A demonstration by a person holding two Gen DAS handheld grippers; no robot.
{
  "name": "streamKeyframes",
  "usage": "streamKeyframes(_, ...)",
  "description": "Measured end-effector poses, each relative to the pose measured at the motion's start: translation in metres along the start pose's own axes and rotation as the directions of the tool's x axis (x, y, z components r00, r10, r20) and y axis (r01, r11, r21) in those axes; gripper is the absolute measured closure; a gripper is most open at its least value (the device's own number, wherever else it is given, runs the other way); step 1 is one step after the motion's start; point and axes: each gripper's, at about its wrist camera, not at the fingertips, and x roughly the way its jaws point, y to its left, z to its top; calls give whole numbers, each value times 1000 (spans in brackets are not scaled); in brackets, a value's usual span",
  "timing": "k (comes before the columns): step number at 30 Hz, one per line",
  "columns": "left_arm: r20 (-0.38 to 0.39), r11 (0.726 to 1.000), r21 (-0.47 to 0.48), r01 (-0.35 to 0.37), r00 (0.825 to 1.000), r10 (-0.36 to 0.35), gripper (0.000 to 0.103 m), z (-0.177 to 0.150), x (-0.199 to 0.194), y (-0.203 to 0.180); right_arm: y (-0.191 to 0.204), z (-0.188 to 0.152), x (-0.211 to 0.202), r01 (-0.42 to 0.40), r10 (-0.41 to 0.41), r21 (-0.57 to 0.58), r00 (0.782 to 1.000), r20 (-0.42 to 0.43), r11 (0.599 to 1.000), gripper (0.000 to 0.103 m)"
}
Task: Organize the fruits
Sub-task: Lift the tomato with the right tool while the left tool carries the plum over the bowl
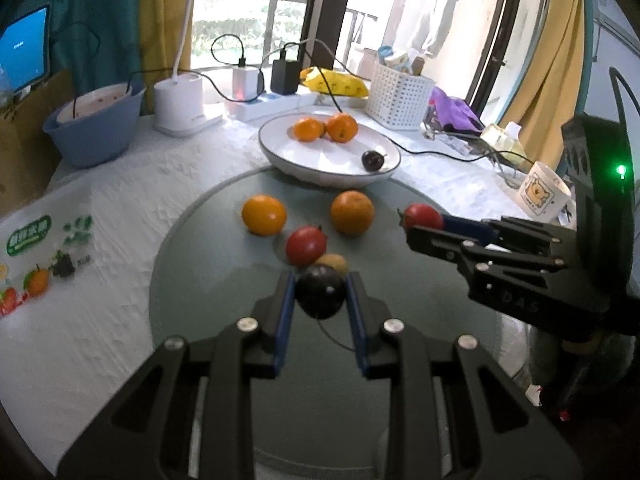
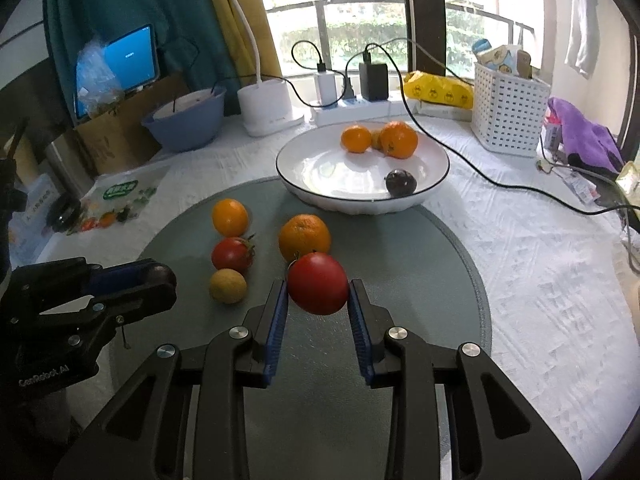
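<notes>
The left tongs clamp a dark plum between blue pads, lifted above the round grey mat; the right tongs pinch a red tomato the same way. On the mat – just short of the white bowl – lie 2 oranges, a second tomato and a small yellow fruit. Inside the bowl sit 2 more oranges at the far side and another dark plum near the front rim – all on the white-clothed table

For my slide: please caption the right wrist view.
Right tongs grip a red tomato above the grey mat.
</notes>
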Motion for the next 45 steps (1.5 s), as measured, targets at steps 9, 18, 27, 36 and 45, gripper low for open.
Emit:
streamKeyframes(9, 35, 1000, 2, -3, 999, 3, 76, 15, -8, 0, -5, 9, -14, -2, 2, 3, 999, 41, 1000, 70)
streamKeyframes(18, 63, 999, 24, -33, 998, 32, 76, 40, -10, -6, -22, 19, -25, -10, 8, 28, 996, 86, 1000, 70)
streamKeyframes(27, 81, 999, 32, -44, 996, 41, 76, 61, -2, -13, -37, 31, -29, -14, 11, 27, 993, 119, 1000, 70)
streamKeyframes(36, 86, 998, 44, -45, 995, 41, 76, 80, 12, -18, -53, 49, -24, -14, 11, 20, 990, 141, 1000, 70)
streamKeyframes(45, 76, 998, 47, -44, 996, 40, 76, 95, 31, -17, -67, 60, -9, -17, 13, 29, 991, 133, 999, 70)
